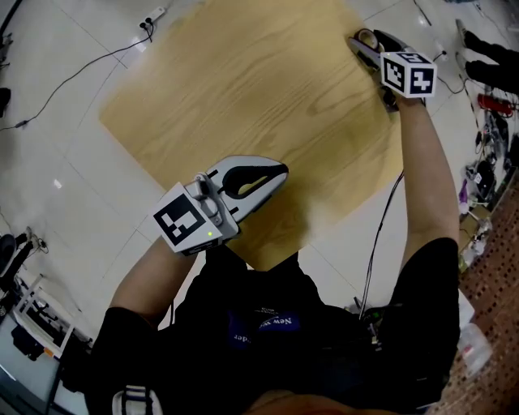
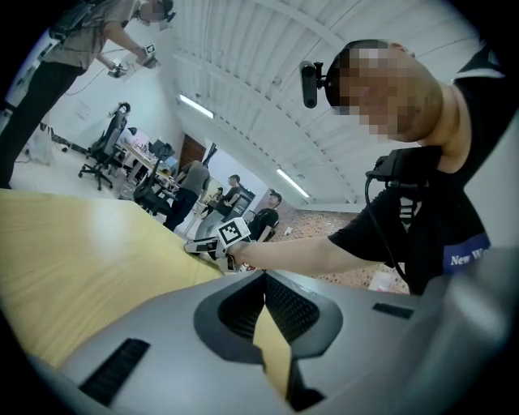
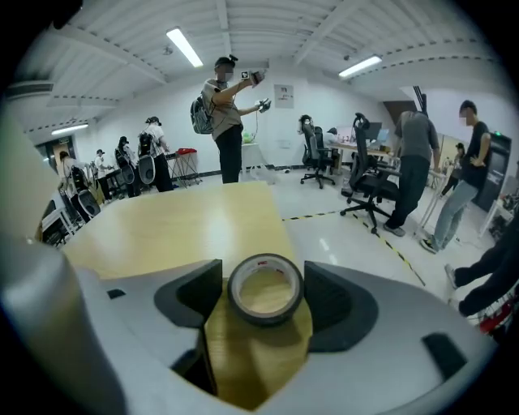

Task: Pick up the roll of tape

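The roll of tape (image 3: pixel 266 317), dark outside with a pale core, lies flat on the light wooden table (image 1: pixel 243 81) near its far right corner. My right gripper (image 3: pixel 263 271) is tilted down over it, open, with one pad close on each side of the roll. In the head view the roll (image 1: pixel 366 34) peeks out at that gripper's (image 1: pixel 371 40) tips. My left gripper (image 1: pixel 281 171) hovers level over the table's near edge, far from the roll. Its tips (image 2: pixel 262 280) meet with nothing between them.
A power strip (image 1: pixel 152 16) and cables lie on the floor beyond the table's far left corner. Cluttered gear (image 1: pixel 486 105) lines the right side. Beyond the table stand a person (image 3: pixel 227 121) and office chairs (image 3: pixel 365 178).
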A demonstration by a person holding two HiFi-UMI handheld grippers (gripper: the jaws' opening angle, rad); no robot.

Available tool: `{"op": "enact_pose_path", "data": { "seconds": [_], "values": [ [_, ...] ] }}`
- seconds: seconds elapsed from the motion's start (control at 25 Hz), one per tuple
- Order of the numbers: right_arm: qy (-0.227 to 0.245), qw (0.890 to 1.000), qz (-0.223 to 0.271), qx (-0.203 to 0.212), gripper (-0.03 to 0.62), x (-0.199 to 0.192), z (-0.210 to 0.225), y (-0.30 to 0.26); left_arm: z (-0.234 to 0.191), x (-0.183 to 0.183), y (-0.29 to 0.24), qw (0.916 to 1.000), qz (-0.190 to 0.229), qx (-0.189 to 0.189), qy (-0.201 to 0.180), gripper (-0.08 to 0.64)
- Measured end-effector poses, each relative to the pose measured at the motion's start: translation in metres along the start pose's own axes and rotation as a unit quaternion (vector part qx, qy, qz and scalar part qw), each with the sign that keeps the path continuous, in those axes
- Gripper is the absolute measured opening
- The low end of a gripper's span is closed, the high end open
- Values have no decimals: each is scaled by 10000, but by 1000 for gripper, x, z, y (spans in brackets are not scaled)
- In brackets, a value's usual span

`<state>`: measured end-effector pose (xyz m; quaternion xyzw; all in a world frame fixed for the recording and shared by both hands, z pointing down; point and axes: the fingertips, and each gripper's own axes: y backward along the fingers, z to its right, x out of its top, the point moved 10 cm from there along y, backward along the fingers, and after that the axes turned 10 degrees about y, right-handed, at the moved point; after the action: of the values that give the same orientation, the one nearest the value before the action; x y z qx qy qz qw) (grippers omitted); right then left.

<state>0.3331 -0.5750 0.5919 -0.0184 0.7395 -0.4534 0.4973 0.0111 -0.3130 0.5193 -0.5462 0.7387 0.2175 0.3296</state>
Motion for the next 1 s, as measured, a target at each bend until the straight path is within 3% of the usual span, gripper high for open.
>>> {"op": "enact_pose_path", "data": {
  "seconds": [0.12,0.16,0.48,0.76,1.0],
  "values": [
    [68,10000,34,-3,299,1,0,1,-1,0,-1,10000,-4,-23,9,7],
    [91,9999,41,-15,270,1,-1,1,-1,0,-1,10000,1,-31,8,6],
    [115,9998,159,-48,264,5,-5,10,8,2,-4,10000,10,-47,51,7],
    [156,9989,348,260,264,35,-41,64,36,16,9,10000,1,-17,-64,6],
    [170,9949,683,726,264,62,-88,144,82,48,19,9990,71,27,-447,7]
  ]
}}
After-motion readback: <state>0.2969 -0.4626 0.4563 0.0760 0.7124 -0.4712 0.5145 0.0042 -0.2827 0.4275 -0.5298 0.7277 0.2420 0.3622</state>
